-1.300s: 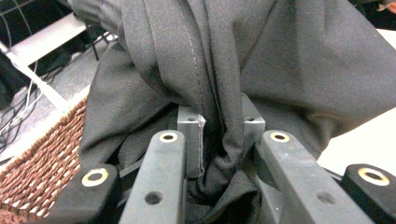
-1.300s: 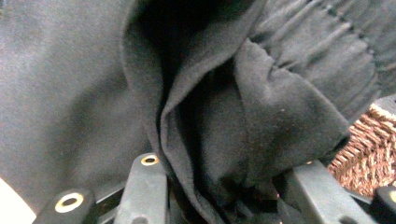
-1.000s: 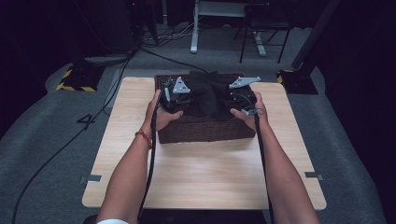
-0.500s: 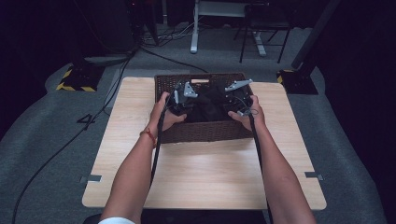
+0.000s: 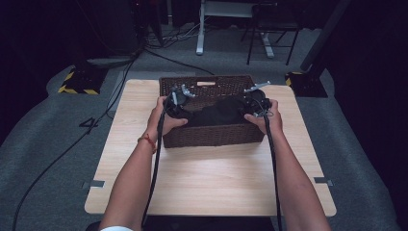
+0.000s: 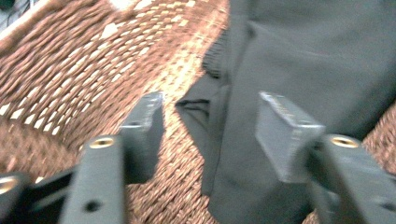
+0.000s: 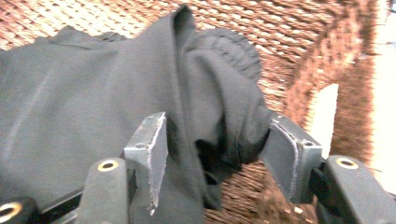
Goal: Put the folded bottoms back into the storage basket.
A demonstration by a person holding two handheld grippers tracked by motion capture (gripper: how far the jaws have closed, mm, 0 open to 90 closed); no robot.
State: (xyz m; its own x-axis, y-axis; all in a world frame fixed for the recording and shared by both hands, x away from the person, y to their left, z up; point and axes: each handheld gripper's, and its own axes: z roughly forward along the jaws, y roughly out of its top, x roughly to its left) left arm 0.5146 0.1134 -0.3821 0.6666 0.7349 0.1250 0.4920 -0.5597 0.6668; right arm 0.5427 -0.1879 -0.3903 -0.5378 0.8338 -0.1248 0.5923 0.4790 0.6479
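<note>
Both hands have sunk toward the basket (image 5: pixel 211 137) since a second ago, and the dark cloth (image 5: pixel 219 111) they held up over it now lies inside it. On the left hand-held gripper (image 6: pixel 210 123) the jaws have just been opening and stand apart; an edge of the cloth lies between them on the woven floor, touched by neither pad. On the right hand-held gripper (image 7: pixel 217 149) the jaws have just been opening too, with a bunched fold of the cloth (image 7: pixel 140 93) between them; the fold rests against the right-hand pad, though the grip looks slack. From the high view, the basket stands at the far middle of the wooden bench (image 5: pixel 207 183), with one hand at each end of it.
</note>
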